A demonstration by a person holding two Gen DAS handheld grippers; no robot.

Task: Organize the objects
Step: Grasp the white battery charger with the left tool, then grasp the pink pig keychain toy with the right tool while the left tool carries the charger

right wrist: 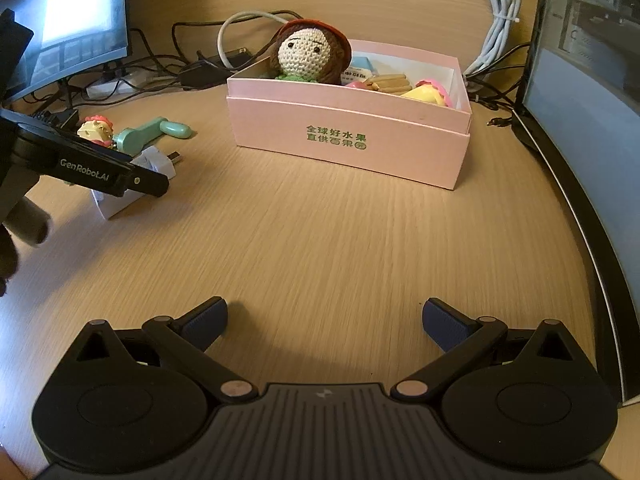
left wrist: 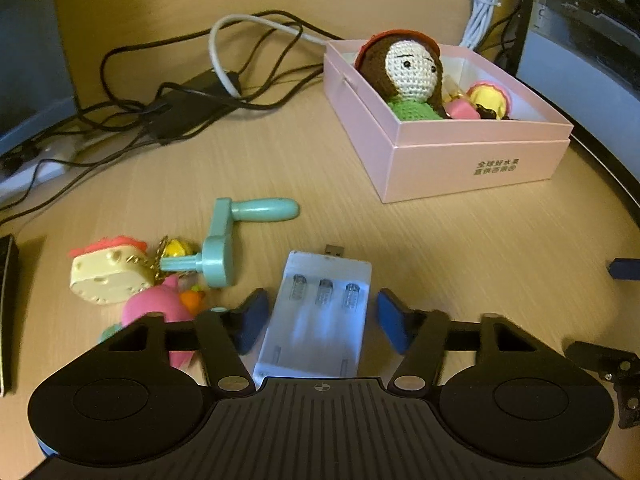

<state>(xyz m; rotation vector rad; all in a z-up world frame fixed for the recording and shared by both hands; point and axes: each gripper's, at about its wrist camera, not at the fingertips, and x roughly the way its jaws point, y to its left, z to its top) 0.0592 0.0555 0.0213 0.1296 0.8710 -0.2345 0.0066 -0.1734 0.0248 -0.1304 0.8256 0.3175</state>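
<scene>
our left gripper [left wrist: 320,320] straddles the white charger [left wrist: 316,316], pads not touching; toys [left wrist: 132,276] crowd its left, bare desk [right wrist: 320,240] rightward; right gripper [right wrist: 325,320] gapes unloaded.

Black left gripper [left wrist: 320,320] and right gripper [right wrist: 325,322], blue ribbed pads.

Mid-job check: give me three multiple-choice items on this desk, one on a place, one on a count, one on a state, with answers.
1. Where is the crochet doll?
A. In the pink box
B. On the bare desk
C. Between gripper pads

2. How many spring slots show in the white battery charger?
A. One
B. Three
C. Five

3. How is the right hand-held gripper?
A. Shut on a toy
B. Open, nothing between its pads
C. Shut, empty

Answers: 1 A, the doll's head rises above the box wall; 2 B, three springs sit side by side; 3 B, only bare desk lies between the spread pads.
</scene>
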